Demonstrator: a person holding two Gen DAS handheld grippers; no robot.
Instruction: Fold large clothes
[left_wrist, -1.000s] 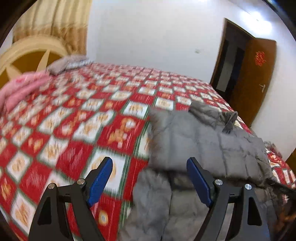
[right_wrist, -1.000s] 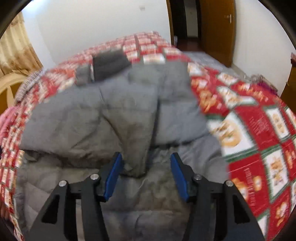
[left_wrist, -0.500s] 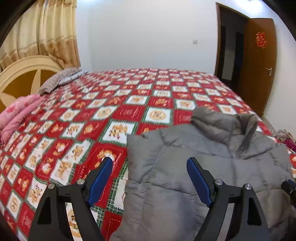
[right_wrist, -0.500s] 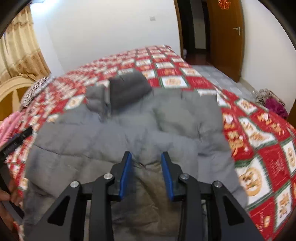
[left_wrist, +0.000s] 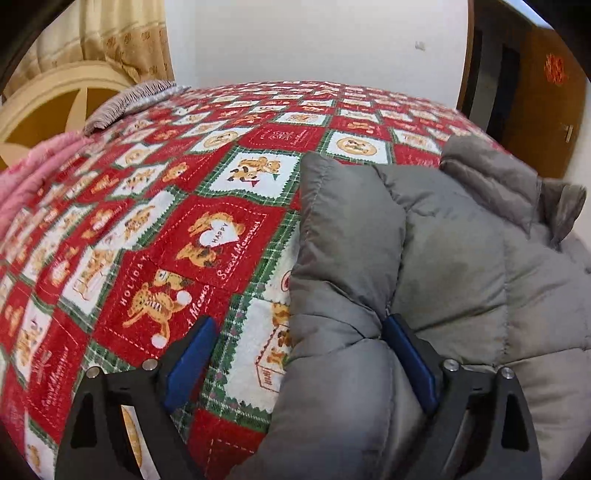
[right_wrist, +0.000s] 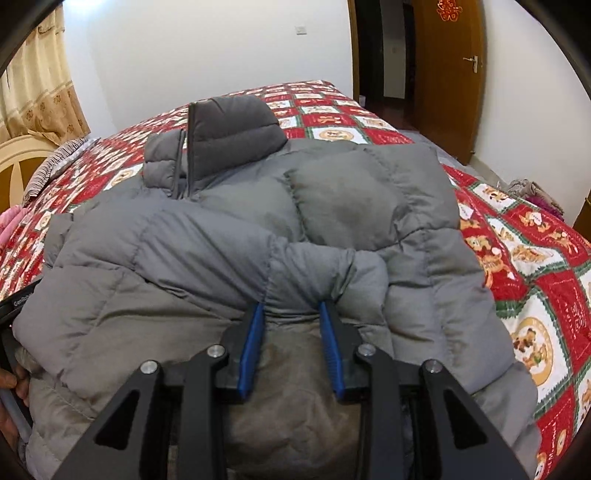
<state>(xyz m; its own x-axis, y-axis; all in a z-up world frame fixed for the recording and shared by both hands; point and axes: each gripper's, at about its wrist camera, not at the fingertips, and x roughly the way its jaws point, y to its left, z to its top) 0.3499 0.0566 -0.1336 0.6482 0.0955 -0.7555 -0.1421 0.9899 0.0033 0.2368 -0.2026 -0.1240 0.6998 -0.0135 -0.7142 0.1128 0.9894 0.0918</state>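
Note:
A grey puffer jacket (right_wrist: 369, 192) lies front-up on the bed, collar (right_wrist: 229, 136) at the far end. One sleeve (right_wrist: 207, 240) is folded across its chest. My right gripper (right_wrist: 291, 304) is shut on the end of that sleeve, the puffy cloth pinched between its blue pads. In the left wrist view, the jacket (left_wrist: 461, 258) fills the right half. My left gripper (left_wrist: 299, 321) straddles the jacket's left edge and its jaws are opening. Only the right pad touches the cloth, while the left pad stands over the bedspread.
A red patchwork bedspread (left_wrist: 207, 236) covers the bed. A pink blanket (left_wrist: 29, 177) and a striped pillow (left_wrist: 125, 99) lie by the cream headboard (left_wrist: 55, 96). A brown door (right_wrist: 450, 66) stands ajar past the bed. Clothes (right_wrist: 532, 192) lie on the floor at the right.
The left gripper has come down and forward onto the jacket's left edge, with its jaws wider. The right gripper's jaws have narrowed onto the sleeve end and it has sunk a little.

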